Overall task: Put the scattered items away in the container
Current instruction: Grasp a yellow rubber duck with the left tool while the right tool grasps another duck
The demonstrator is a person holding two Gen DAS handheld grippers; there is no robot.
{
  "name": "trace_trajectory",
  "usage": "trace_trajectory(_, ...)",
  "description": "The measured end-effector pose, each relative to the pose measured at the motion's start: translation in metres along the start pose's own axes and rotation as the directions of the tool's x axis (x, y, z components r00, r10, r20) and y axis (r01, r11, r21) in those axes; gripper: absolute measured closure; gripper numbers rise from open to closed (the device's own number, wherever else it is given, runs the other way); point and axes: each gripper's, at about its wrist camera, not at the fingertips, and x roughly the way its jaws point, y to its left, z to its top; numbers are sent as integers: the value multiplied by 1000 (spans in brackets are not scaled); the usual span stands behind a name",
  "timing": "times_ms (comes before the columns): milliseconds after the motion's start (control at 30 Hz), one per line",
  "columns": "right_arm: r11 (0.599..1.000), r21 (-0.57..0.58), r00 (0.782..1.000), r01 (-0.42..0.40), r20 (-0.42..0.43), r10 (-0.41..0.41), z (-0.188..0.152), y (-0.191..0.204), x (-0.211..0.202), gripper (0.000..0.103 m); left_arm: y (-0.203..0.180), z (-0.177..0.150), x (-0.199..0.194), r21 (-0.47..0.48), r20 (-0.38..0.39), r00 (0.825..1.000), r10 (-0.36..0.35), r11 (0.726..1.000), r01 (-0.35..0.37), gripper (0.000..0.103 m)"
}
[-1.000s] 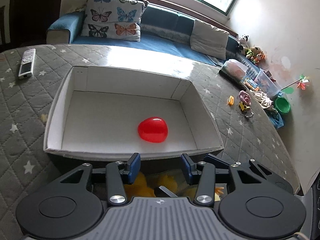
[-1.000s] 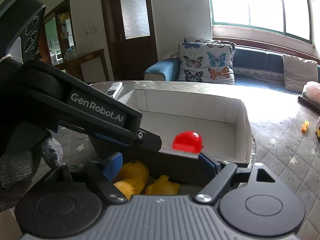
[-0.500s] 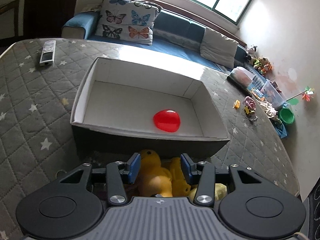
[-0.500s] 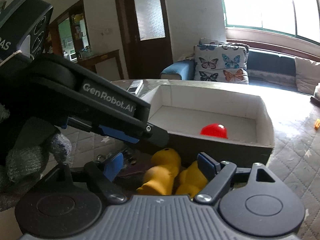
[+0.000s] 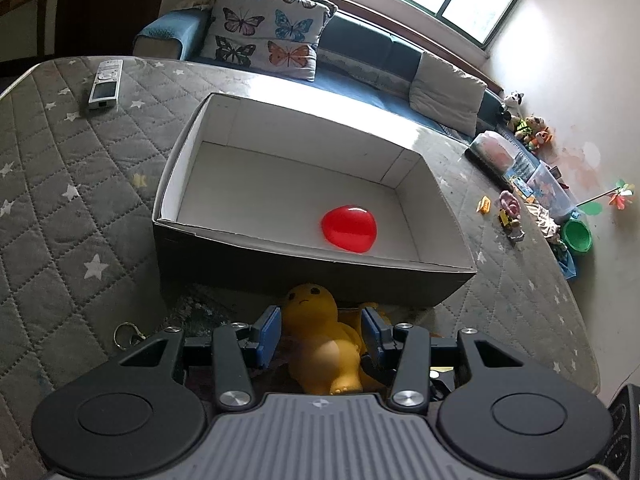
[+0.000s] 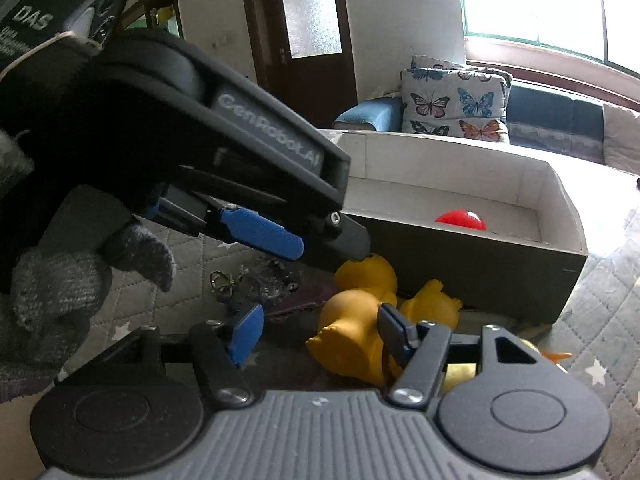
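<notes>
Where box wall (image 5: 304,276) nears toy (image 5: 320,344): tight.

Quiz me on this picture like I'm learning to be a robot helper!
1. True or false: the red toy lies inside the white box.
2. What lies on the quilt left of the box? A) remote B) cup C) book
3. Fill in: the figure toy between the left claw's pads is coloured ____.
Key: 1 true; 2 A; 3 yellow.
</notes>
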Motion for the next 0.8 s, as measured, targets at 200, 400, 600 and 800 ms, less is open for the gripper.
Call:
trace_trajectory(200,999,14,998,53,-31,-52,-6,0,7,52,-2,2,9,-4,-9,1000,-18,1000,18,56)
trace_trajectory(400,997,36,998,62,-32,-60,-9,-2,9,57,1,3,20,-16,-16,1000,-12,1000,12,56)
trace_trajectory(600,997,24,997,71,-27,-70,-11,-1,10,57,3,4,29,-21,-32,999,-9,1000,9,56)
trace_trajectory(800,997,24,997,69,-25,-69,-10,-1,10,57,5,4,40,-28,-52,999,4,1000,-6,56)
